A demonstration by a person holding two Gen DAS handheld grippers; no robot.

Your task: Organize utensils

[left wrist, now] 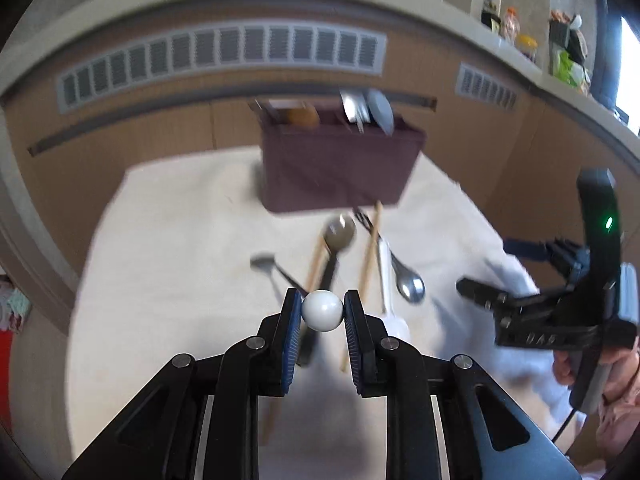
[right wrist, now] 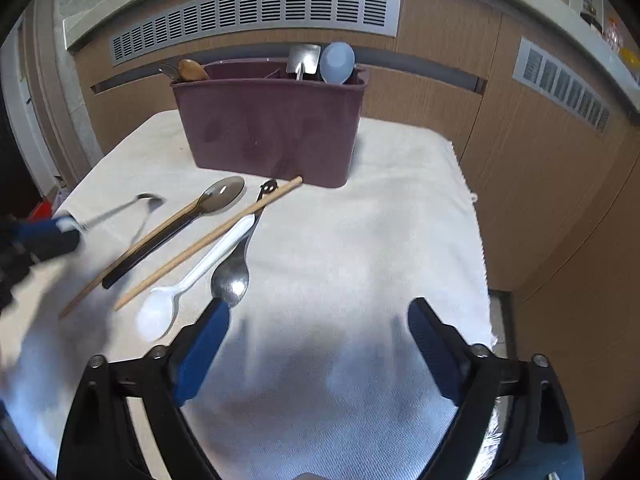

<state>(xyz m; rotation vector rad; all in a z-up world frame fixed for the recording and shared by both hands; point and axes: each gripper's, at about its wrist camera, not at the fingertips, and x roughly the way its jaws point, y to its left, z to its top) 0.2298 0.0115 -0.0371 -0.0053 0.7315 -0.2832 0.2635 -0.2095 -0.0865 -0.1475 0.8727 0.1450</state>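
Note:
My left gripper (left wrist: pixel 322 312) is shut on the round white handle end (left wrist: pixel 322 311) of a metal utensil, whose grey head (left wrist: pixel 263 260) hangs above the cloth; in the right wrist view it is the thin metal utensil (right wrist: pixel 150 199) held at the left edge. A maroon utensil caddy (right wrist: pixel 272 128) stands at the back of the table, also in the left wrist view (left wrist: pixel 340 164). On the cloth lie a brown plastic spoon (right wrist: pixel 224 194), two wooden chopsticks (right wrist: pixel 208 242), a white plastic spoon (right wrist: pixel 160 312) and a steel spoon (right wrist: pixel 231 278). My right gripper (right wrist: pixel 316 320) is open and empty above the cloth.
The caddy holds a wooden spoon (right wrist: pixel 192 69), a metal spatula (right wrist: pixel 303 59) and a blue spoon (right wrist: pixel 337 62). A white cloth (right wrist: pixel 360 220) covers the table. Wood panelling with vents (right wrist: pixel 256 12) stands behind. The table's right edge (right wrist: pixel 476 240) drops off.

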